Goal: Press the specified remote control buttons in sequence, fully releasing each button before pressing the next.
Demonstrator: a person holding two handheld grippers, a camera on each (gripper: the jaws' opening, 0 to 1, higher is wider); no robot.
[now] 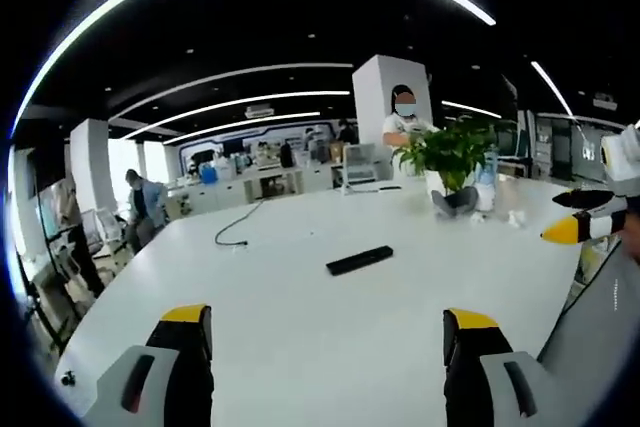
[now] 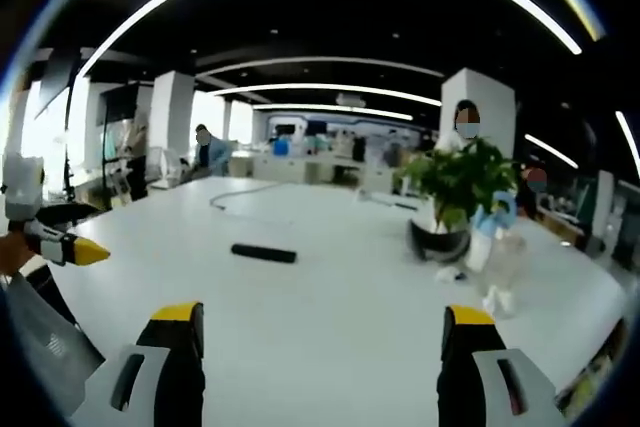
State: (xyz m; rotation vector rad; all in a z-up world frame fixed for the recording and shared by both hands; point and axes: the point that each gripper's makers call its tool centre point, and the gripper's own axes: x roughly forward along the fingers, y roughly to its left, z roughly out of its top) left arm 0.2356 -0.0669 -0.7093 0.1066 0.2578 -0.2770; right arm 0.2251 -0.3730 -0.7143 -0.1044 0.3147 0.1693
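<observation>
A black remote control (image 1: 359, 260) lies flat on the white table (image 1: 300, 347), well ahead of my left gripper (image 1: 328, 337), whose jaws stand wide apart with nothing between them. The right gripper's yellow tip (image 1: 575, 228) pokes in from the right edge. In the right gripper view the same remote control (image 2: 264, 253) lies ahead and to the left of my right gripper (image 2: 325, 339), which is open and empty. The left gripper's yellow tip (image 2: 78, 248) enters from the left, above the table (image 2: 330, 337).
A potted green plant (image 1: 452, 162) stands at the table's far side with a spray bottle (image 2: 495, 232) and small white bits beside it. A black cable (image 1: 232, 230) trails across the far table. People (image 1: 140, 202) stand among desks behind.
</observation>
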